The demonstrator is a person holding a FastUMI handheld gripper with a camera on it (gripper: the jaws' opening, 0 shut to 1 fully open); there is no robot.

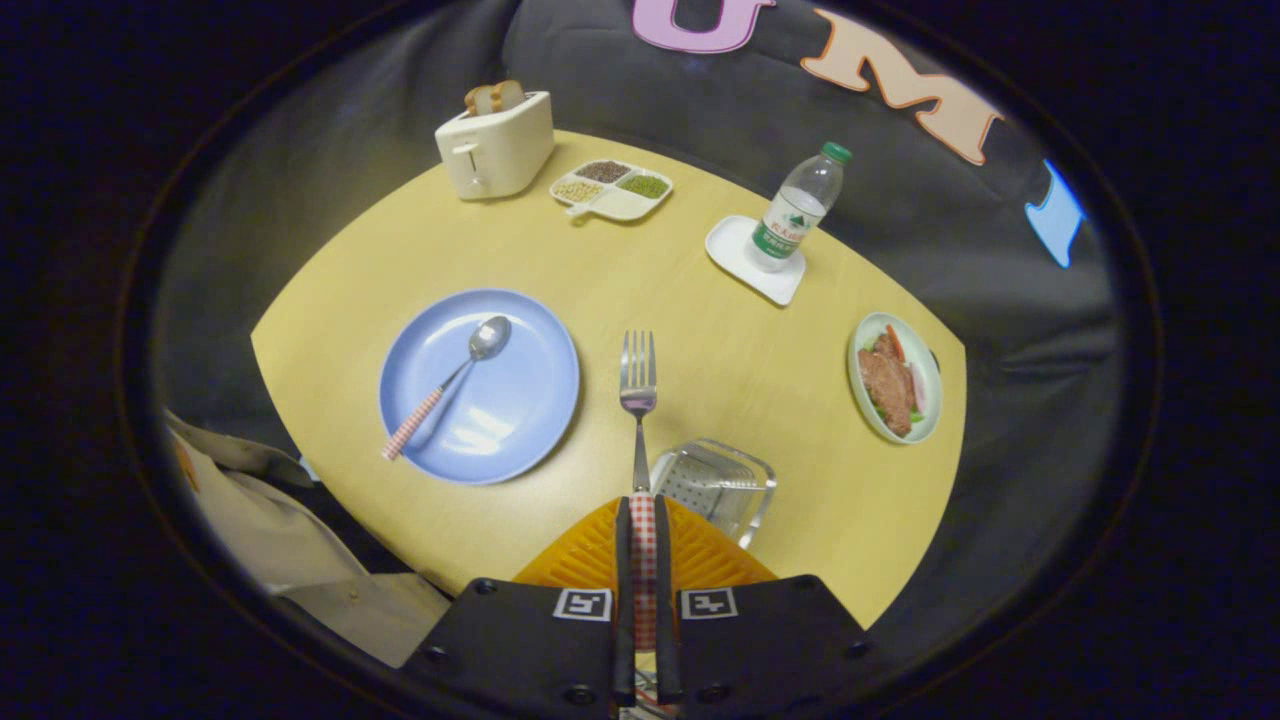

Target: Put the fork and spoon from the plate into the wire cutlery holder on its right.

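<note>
Gripper (641,560) high over the near edge of the yellow table (720,360), looking down. Its 2 fingers (622,600) clenched on the fork (638,400), pressing the red-and-white checked handle from both sides. Fork held clear of the table, tines pointing away from the fingers, metal neck and head sticking out ahead of them.

Wire cutlery holder (715,485) just beyond the fingertips and a little to their right, open top showing a perforated floor inside. The fork's neck passes just beside its left rim; whether fork and rim touch I cannot tell. Nothing visible inside the holder.

Blue plate (520,420) to the left of the fork, well apart from it. Spoon (450,385) lies on the plate, bowl toward the far side, checked handle angled toward the plate's near-left rim.

Other items on the table, all beyond the fork:
- Toaster (495,145) at the far left, 2 slices of bread up in its slots.
- Divided tray (612,190) just right of the toaster, with grains or beans in 3 sections.
- Water bottle (795,210) with green cap, upright on a small white dish (745,265).
- Small plate of food (893,378) at the right edge.

A light-coloured sleeve (280,530) shows at the near left, below the table edge.
</note>
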